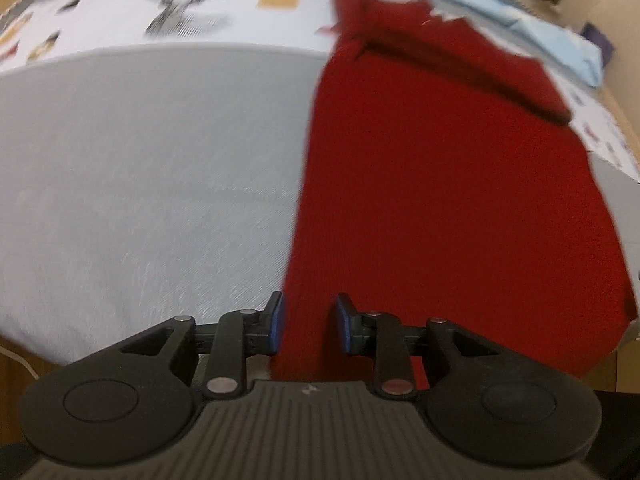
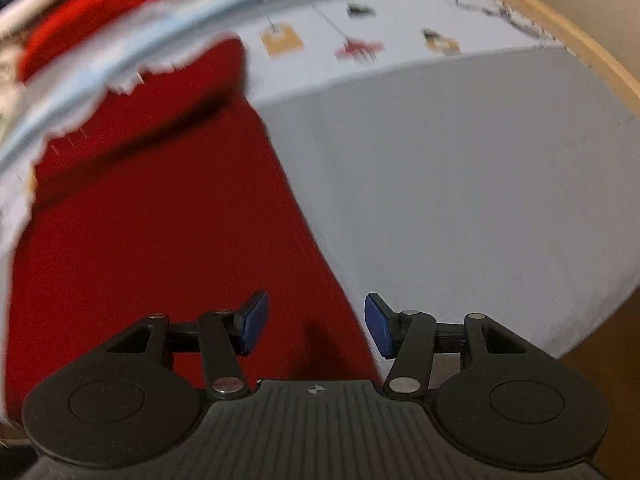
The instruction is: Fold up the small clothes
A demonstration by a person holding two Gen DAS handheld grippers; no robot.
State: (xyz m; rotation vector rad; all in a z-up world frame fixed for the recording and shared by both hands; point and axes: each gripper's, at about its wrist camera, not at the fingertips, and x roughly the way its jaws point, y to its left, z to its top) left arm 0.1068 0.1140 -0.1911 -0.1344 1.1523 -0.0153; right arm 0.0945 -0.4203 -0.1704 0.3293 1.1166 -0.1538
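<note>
The red garment (image 1: 452, 184) lies spread flat on my grey bench (image 1: 140, 184), its far end folded over. My left gripper (image 1: 306, 326) hovers over its near left edge, fingers (image 1: 276, 324) spread, pinching nothing. My right gripper (image 2: 316, 324) straddles the right edge, fingers (image 2: 378, 330) spread wider. Beyond lies a printed white cloth (image 2: 400, 36).

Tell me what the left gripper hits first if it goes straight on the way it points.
Probably the red garment: its left edge lies between the open left gripper pads, on the grey cloth. Depth is unclear.
</note>
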